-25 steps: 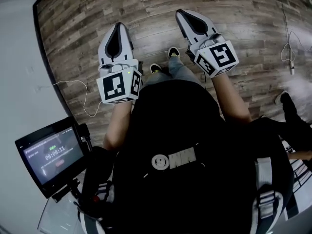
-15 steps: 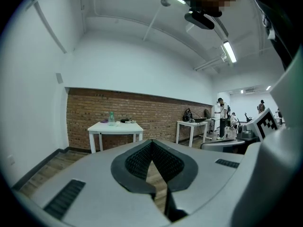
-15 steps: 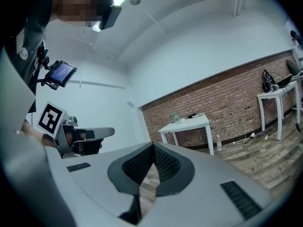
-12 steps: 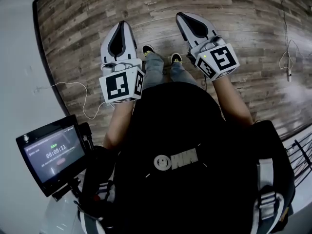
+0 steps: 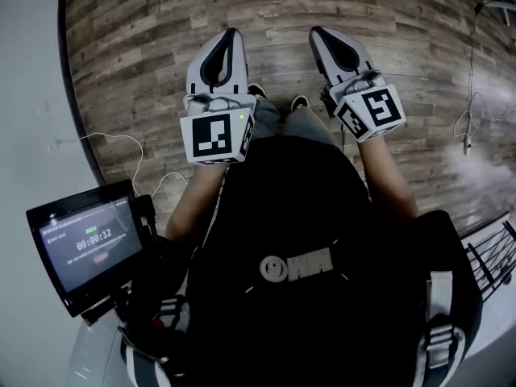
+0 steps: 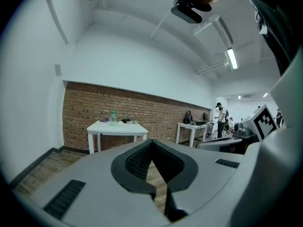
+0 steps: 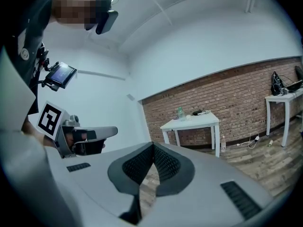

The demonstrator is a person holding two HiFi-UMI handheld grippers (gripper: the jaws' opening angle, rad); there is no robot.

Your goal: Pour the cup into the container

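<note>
Container (image 6: 112,117) on far white table (image 6: 129,128)

Floor (image 5: 145,47) open ahead of left tongs (image 5: 230,35) and right tongs (image 5: 317,32), as far as the white table (image 6: 116,128) at the brick wall (image 6: 156,109). Bottle (image 6: 113,117) occupies the tabletop. White wall (image 5: 32,95) bounds the left side. Cable (image 5: 113,135) lies on the floor, left. Second table (image 6: 189,125) stands further right.

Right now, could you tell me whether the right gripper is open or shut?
Shut. The right gripper shows its tips meeting in its own view, with nothing between them.
</note>
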